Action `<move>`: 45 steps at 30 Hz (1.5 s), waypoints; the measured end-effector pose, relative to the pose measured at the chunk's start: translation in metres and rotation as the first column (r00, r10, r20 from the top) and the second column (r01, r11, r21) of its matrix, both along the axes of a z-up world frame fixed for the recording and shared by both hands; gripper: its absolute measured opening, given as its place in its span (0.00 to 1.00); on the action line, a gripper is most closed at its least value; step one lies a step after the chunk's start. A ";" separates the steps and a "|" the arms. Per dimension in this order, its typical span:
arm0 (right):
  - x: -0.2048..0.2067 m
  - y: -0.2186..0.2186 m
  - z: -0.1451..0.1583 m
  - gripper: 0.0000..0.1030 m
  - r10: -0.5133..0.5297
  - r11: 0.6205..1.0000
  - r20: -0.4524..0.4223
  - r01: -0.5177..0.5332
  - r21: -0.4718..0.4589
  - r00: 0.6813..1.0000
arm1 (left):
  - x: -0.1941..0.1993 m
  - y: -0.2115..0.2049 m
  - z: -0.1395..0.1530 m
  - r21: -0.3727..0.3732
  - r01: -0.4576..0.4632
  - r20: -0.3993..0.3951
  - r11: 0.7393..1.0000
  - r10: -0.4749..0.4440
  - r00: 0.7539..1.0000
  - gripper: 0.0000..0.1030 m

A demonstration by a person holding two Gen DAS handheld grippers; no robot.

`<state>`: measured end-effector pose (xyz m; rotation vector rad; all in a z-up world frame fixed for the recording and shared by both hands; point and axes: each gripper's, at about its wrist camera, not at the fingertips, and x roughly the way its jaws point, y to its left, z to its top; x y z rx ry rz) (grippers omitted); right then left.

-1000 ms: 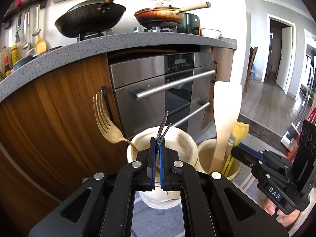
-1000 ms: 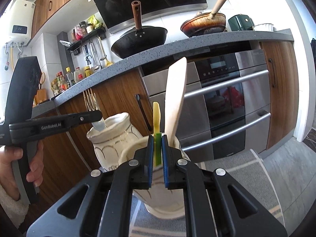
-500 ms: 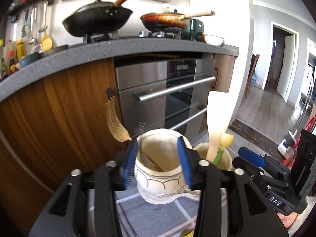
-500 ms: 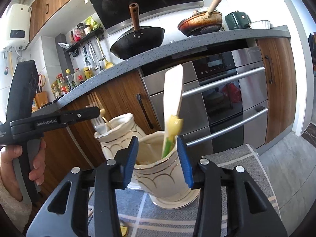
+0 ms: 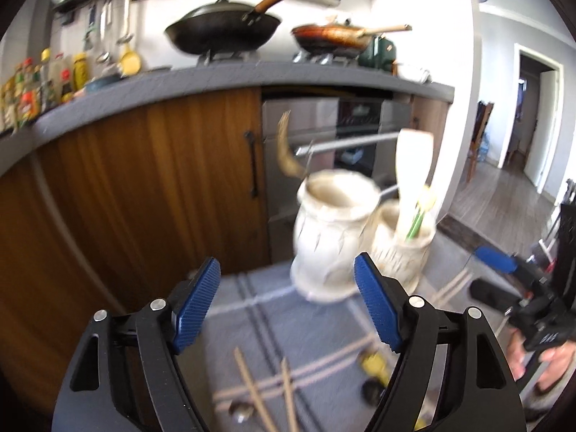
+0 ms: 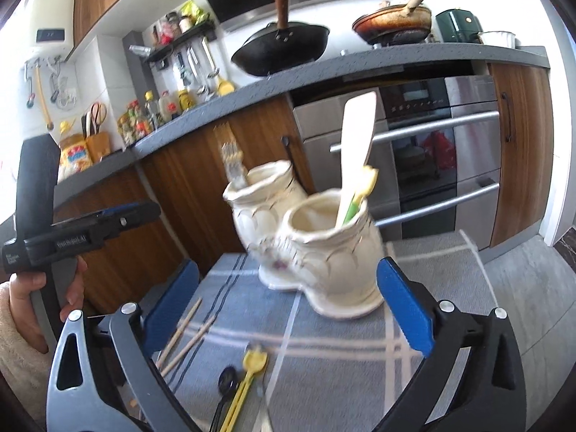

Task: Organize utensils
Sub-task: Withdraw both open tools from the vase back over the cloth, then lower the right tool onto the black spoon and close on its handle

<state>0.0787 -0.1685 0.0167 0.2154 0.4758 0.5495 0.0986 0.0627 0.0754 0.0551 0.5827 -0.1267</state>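
Note:
Two cream ceramic jars stand side by side on a grey striped cloth [image 6: 324, 352]. The left jar [image 5: 329, 237] holds forks, a gold one [image 5: 286, 151] sticking up. The right jar [image 6: 334, 252] holds a wooden spatula [image 6: 356, 133] and a yellow-green utensil [image 6: 360, 194]. My left gripper [image 5: 288, 309] is open and empty, pulled back from the jars. My right gripper [image 6: 288, 306] is open and empty, also back from them. Loose chopsticks [image 6: 187, 334], a yellow utensil [image 6: 248, 378] and a black spoon [image 6: 226, 381] lie on the cloth in front.
Wooden cabinets [image 5: 144, 187] and a steel oven [image 6: 450, 151] stand right behind the cloth. Pans [image 6: 284, 46] sit on the counter above. The other hand-held gripper shows at each view's edge, on the right in the left wrist view [image 5: 532, 309].
Both grippers opened, letting go of their utensils into the jars, then drew back and up. The loose utensils on the cloth have come into view.

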 end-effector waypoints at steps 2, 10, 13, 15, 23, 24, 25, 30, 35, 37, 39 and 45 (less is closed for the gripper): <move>-0.007 0.008 -0.004 0.95 0.011 0.999 -0.016 -0.012 -0.042 1.000 | -0.007 0.007 -0.016 0.003 -0.025 -0.040 1.000 0.025 0.999 0.75; -0.021 0.030 -0.027 0.95 0.035 0.989 -0.089 -0.048 -0.142 0.995 | -0.023 0.026 -0.059 -0.063 -0.096 -0.138 0.993 0.087 0.987 0.75; -0.025 0.036 -0.038 0.95 0.044 0.984 -0.130 -0.065 -0.167 0.991 | -0.027 0.027 -0.076 -0.051 -0.098 -0.170 0.994 0.088 0.981 0.75; -0.031 0.043 -0.047 0.95 0.053 0.980 -0.152 -0.081 -0.184 0.987 | -0.030 0.028 -0.086 -0.041 -0.103 -0.184 0.994 0.094 0.978 0.75; -0.047 0.078 -0.065 0.79 0.115 0.952 -0.191 -0.163 -0.258 0.975 | -0.028 0.037 -0.106 -0.053 -0.121 -0.210 0.991 0.107 0.972 0.75; -0.047 0.083 -0.067 0.74 0.123 0.948 -0.194 -0.173 -0.268 0.973 | -0.028 0.037 -0.107 -0.056 -0.122 -0.213 0.991 0.108 0.971 0.75; -0.047 0.088 -0.069 0.71 0.126 0.943 -0.199 -0.180 -0.280 0.972 | -0.028 0.038 -0.108 -0.065 -0.122 -0.216 0.990 0.106 0.971 0.75; -0.047 0.112 -0.082 0.56 0.137 0.914 -0.226 -0.211 -0.346 0.964 | -0.027 0.037 -0.109 -0.073 -0.118 -0.218 0.990 0.100 0.971 0.75; -0.045 0.124 -0.088 0.47 0.109 0.894 -0.202 -0.185 -0.408 0.973 | -0.028 0.038 -0.109 -0.083 -0.119 -0.218 0.989 0.098 0.971 0.75; -0.045 0.127 -0.090 0.44 0.101 0.881 -0.184 -0.174 -0.440 0.978 | -0.027 0.039 -0.109 -0.085 -0.120 -0.219 0.989 0.100 0.971 0.75; -0.042 0.127 -0.093 0.41 0.098 0.877 -0.184 -0.173 -0.449 0.978 | -0.027 0.039 -0.109 -0.090 -0.121 -0.220 0.989 0.099 0.971 0.75; -0.040 0.115 -0.092 0.15 0.108 0.897 -0.201 -0.183 -0.403 0.974 | -0.027 0.041 -0.108 -0.093 -0.123 -0.219 0.988 0.100 0.971 0.75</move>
